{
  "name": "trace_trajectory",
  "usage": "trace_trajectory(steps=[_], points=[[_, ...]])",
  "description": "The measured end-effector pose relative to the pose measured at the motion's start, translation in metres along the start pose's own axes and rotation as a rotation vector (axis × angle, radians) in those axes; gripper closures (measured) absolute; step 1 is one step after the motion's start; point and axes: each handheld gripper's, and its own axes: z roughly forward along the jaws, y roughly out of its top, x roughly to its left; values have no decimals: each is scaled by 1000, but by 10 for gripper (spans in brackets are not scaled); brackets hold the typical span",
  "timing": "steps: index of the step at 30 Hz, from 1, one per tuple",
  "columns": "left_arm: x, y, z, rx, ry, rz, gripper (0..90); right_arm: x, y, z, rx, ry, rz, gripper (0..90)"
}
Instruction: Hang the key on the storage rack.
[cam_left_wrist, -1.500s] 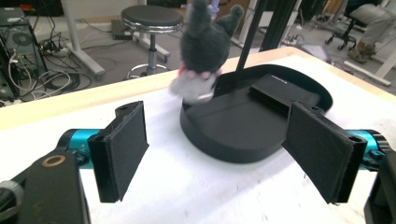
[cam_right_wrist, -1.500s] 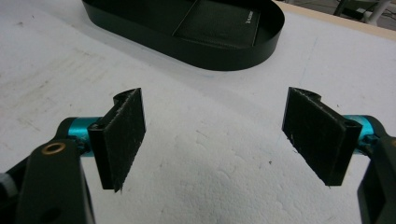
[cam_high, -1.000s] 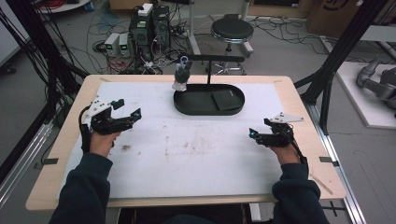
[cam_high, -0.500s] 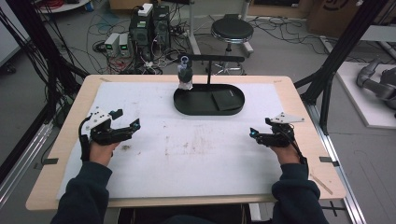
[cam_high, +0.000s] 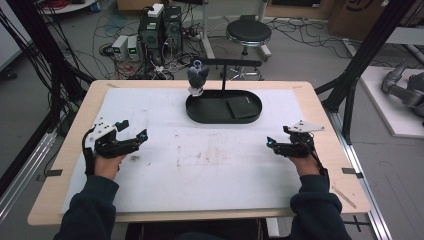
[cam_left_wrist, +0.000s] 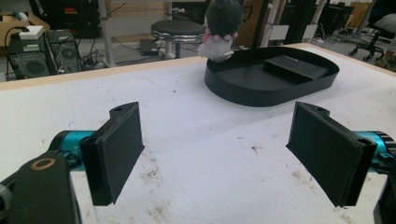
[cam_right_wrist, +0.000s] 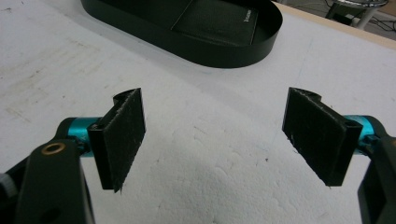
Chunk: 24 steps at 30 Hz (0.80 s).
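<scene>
Both grippers, left gripper (cam_high: 134, 137) and right gripper (cam_high: 272, 144), rest on the desk (cam_high: 210, 165), jaws spread, pinching nothing.

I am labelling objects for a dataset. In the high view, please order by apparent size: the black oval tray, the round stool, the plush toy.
1. Black oval tray, clearly largest.
2. Round stool; it stands farther off, so its true size is unsure.
3. Plush toy, smallest.

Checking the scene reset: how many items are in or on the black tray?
2: a plush toy perched on the tray rim at its left end, and a flat black wallet lying inside toward its right end.
</scene>
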Motion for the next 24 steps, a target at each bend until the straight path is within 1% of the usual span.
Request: trace_trajectory(steps=[4,6,11,16,24], points=[[0,0,0,3,1,2,175,0,0,1,9,-3,-18,217],[0,0,-1,0,0,1,175,1,0,2,8,-2,-17,217],[3,-1,0,-5,13,-5,175,1,0,3,11,-6,-16,217],[6,-2,2,1,17,-9,175,-2,-1,5,16,-8,-1,217],[6,-2,0,1,23,-10,176,-1,-1,4,17,-9,-12,217]])
